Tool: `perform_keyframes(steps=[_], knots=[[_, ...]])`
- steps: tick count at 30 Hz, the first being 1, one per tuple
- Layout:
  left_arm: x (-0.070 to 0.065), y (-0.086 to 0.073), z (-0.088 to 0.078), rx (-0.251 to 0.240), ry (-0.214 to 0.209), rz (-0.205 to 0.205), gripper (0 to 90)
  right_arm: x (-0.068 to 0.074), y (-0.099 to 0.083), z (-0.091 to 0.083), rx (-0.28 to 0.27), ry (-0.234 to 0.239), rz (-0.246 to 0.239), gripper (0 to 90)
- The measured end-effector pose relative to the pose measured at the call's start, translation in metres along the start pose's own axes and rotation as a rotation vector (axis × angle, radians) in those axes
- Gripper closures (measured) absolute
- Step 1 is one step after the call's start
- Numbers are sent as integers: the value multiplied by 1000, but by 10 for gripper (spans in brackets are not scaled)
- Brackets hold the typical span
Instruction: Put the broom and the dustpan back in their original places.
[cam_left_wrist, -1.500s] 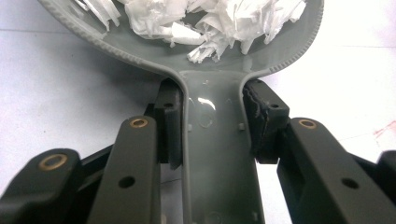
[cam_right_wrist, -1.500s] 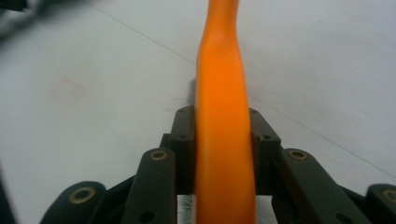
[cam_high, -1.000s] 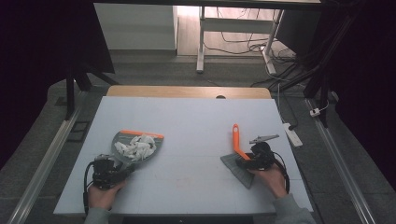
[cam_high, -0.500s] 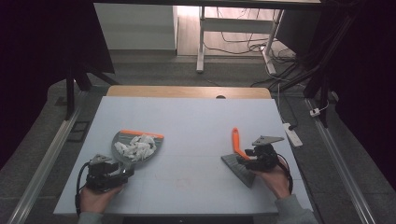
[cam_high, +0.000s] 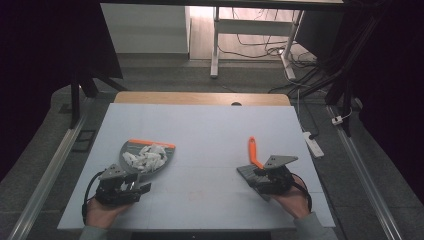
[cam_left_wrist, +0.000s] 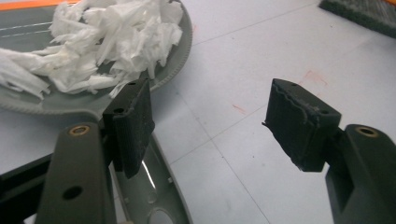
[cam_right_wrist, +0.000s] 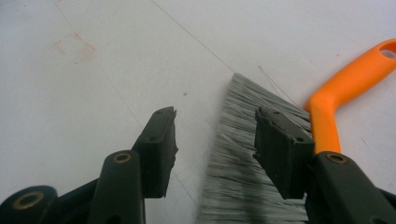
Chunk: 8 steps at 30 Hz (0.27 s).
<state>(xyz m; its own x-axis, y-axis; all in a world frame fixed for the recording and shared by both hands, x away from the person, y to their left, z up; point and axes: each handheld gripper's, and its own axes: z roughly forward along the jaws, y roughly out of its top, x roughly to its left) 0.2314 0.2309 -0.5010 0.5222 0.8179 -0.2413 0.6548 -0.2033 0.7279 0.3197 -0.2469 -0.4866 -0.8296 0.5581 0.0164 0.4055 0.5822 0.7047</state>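
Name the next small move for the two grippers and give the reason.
Probably draw both hands back from the table. The left gripper stands open with the dustpan handle no longer clamped, the paper scraps already heaped in it; the right gripper is open over the brush, which lies on the table.

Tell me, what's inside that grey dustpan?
The dustpan holds a heap of torn white paper scraps. The heap covers most of the pan's floor, so anything beneath the scraps cannot be seen.
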Motion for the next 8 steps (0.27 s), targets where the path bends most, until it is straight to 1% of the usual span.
perform_keyframes(steps=[4,8], knots=[[0,0,2,11,-15,6,325,0,-1,-2,-20,-8,-4,488],[0,0,3,9,-19,5,325,1,-1,-2,-30,-12,-11,488]])
